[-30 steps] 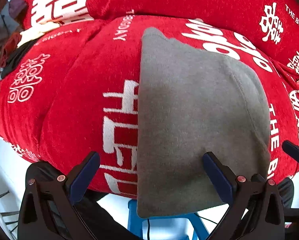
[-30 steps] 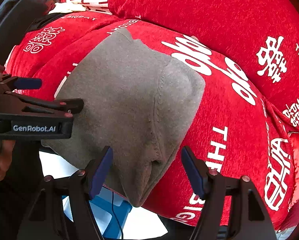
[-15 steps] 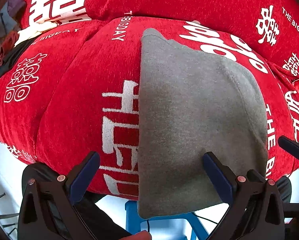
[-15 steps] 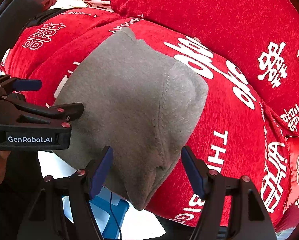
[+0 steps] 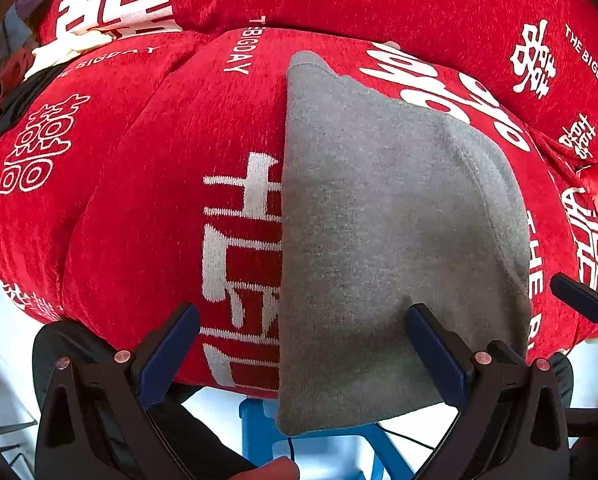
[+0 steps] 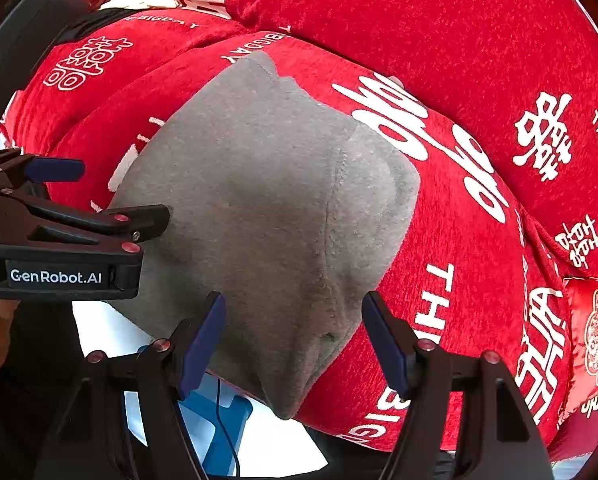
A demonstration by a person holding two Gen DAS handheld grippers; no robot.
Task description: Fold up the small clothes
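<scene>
- Grey garment (image 5: 383,240) lies flat on red sofa seat (image 5: 147,208), near hem hanging over the front edge.
- My left gripper (image 5: 303,344) is spread wide, empty, straddling the cloth's left edge; right gripper (image 6: 295,344) also wide, empty, around the drooping corner.
- I'd pinch both near corners w/ full pad depth, lift together, carry the hem to the far edge, keep the edges aligned.
</scene>
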